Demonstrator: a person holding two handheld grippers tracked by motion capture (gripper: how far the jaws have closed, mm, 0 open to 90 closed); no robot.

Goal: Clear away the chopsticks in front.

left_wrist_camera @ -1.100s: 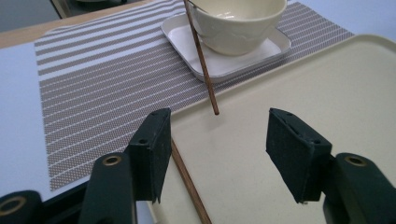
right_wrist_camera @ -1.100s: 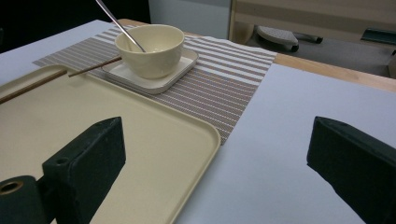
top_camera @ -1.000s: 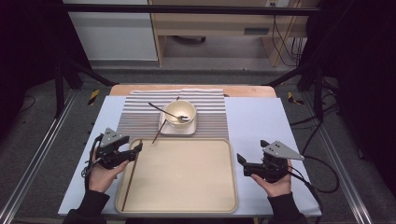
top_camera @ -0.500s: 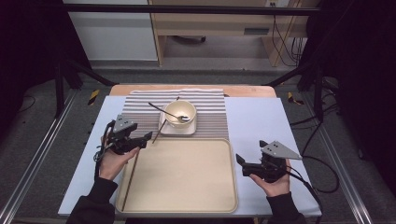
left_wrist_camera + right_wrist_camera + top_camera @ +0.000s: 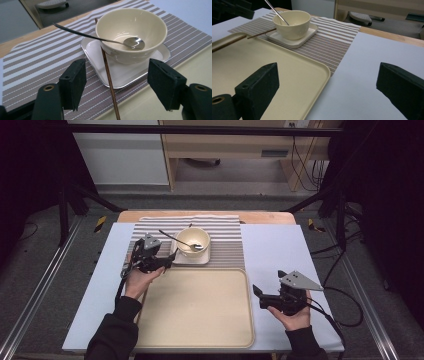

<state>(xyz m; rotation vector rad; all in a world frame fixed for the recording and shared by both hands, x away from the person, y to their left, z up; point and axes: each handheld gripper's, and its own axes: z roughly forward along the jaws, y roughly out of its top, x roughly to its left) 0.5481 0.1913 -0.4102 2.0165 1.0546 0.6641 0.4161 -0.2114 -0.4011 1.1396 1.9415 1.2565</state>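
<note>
The counter [image 5: 280, 255] carries a pale blue sheet over a wooden top whose far edge shows bare. Beyond that far edge lies a grey floor [image 5: 225, 202], and past it stands a light wooden shelf unit [image 5: 235, 142] with a white cabinet [image 5: 120, 155] to its left. Dark curtains [image 5: 30, 180] hang on either side of the counter. Black frame poles [image 5: 62, 215] and metal rails [image 5: 45, 285] flank it, and black cables [image 5: 305, 160] trail down beyond its far right corner.

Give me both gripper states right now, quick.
Left gripper: open, holding nothing; a chopstick stands between its jaws, untouched.
Right gripper: open, empty, beside the tray.
</note>
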